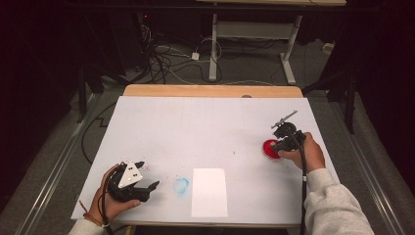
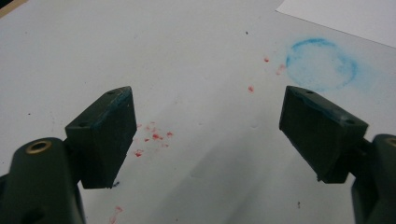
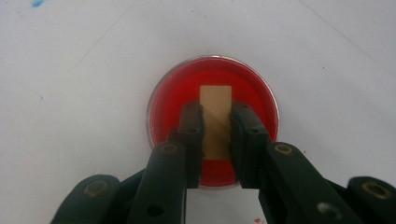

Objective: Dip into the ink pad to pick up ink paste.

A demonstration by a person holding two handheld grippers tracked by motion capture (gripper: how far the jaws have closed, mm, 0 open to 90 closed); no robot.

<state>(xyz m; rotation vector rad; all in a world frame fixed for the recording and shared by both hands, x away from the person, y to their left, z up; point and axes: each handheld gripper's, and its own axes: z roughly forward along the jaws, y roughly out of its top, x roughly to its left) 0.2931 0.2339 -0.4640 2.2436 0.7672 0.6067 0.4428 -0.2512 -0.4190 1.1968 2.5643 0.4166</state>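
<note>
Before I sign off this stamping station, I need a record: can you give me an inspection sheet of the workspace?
Surface: white table cover, red specks and a blue ring stain.
Job's things: red ink dish, wooden block over it, white paper sheet.
Clutter: nothing seen.
Grippers: left gripper open above the cover; right gripper shut on the block.
Cables: one trails from the right gripper; a tangle on the floor.
Surroundings: dark room, white table legs beyond.
</note>
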